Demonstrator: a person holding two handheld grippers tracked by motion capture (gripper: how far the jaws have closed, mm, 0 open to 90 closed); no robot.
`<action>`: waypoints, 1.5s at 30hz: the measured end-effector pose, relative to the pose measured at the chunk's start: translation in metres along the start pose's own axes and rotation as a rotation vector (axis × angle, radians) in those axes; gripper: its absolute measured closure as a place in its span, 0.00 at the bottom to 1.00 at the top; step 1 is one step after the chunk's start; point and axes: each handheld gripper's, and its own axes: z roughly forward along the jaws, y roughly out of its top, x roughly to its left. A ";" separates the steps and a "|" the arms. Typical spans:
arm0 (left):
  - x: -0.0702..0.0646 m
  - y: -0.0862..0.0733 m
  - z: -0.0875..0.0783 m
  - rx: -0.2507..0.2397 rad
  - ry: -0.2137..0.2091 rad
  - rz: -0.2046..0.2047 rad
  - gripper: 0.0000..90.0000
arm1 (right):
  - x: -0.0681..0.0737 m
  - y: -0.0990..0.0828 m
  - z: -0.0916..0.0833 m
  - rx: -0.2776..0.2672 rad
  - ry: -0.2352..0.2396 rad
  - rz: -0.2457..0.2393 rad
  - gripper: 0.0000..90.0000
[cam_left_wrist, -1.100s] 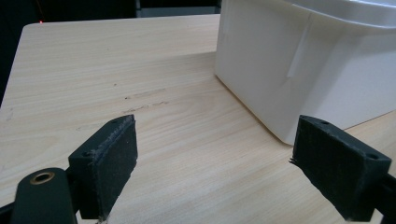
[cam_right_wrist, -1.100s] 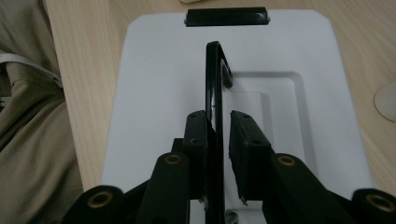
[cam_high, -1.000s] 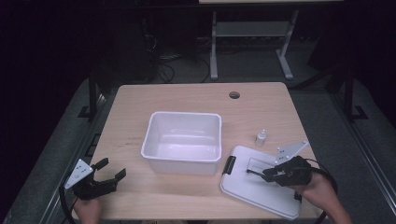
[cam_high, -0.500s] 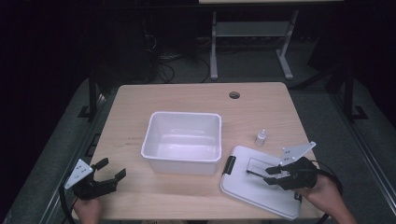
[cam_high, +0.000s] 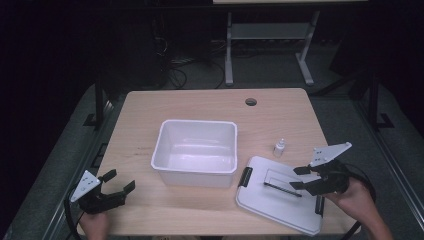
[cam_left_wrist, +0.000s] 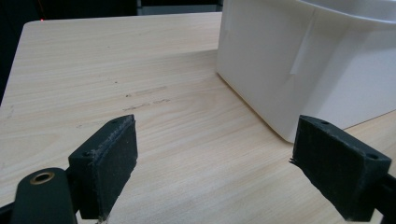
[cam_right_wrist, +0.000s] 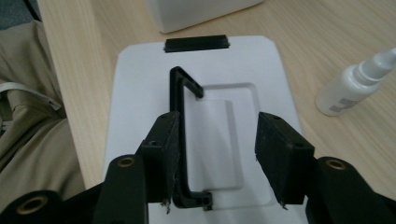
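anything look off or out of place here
The lid lies flat on the table beside the open white bin, turned askew to the table's edge. Its black handle stands upright. Nothing looks spilled or damaged.

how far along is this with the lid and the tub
Done: the white lid lies flat on the table beside the open tub, not on it. In hand: the right gripper has just been opening; its jaws straddle the lid's black handle without clamping. The left gripper waits open near the tub. Left: the small bottle stands untouched.
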 end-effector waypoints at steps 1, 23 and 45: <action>0.000 0.000 0.000 0.000 -0.001 0.000 0.14 | -0.002 0.000 0.000 -0.001 -0.003 0.002 0.53; 0.001 -0.001 -0.005 -0.009 0.012 -0.006 0.14 | -0.052 -0.003 0.014 -0.005 -0.041 0.094 0.42; 0.002 -0.003 -0.007 -0.002 0.022 -0.010 0.14 | -0.088 0.010 0.039 0.039 -0.064 0.107 0.39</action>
